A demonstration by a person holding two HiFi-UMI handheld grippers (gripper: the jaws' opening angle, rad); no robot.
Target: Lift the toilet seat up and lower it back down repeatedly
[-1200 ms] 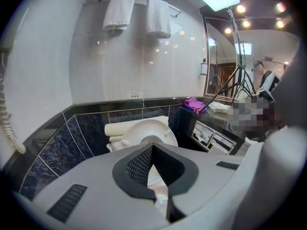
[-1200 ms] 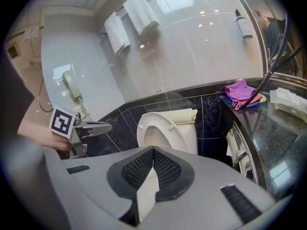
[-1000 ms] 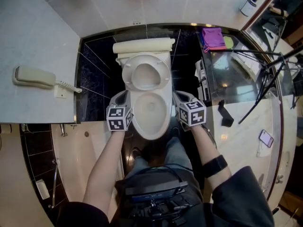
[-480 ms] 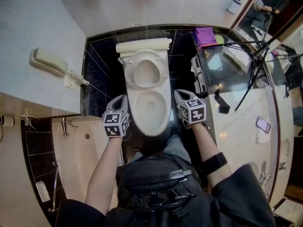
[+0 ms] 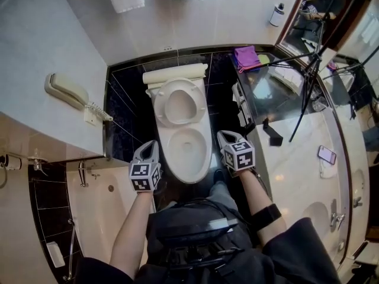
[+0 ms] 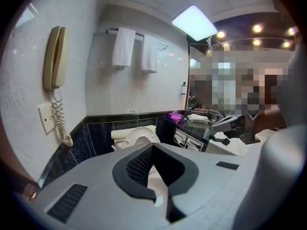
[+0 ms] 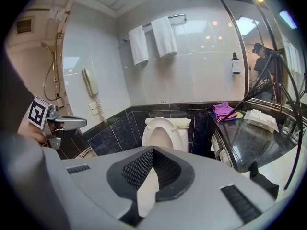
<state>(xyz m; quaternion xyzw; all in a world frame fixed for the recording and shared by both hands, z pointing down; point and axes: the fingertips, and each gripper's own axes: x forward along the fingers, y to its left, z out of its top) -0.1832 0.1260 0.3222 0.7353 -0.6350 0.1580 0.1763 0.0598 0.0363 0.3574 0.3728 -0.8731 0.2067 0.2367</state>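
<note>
toilet seat (image 5: 177,101) upright against tank (image 5: 176,74), left tongs (image 5: 149,147) and right tongs (image 5: 224,136) pressed together, empty, flanking bowl (image 5: 188,149); lowering seems next, needing tongs reaching its top edge.

The toilet seat (image 5: 159,105) is white against black veined tiles (image 5: 125,90), the cloth (image 5: 246,57) purple, the telephone (image 5: 62,90) beige

Standing raised, white oval toilet seat (image 5: 159,102), leaning back against the cistern (image 5: 176,74) at the wall. Leaving the white bowl (image 5: 188,173) in front fully uncovered.
</note>
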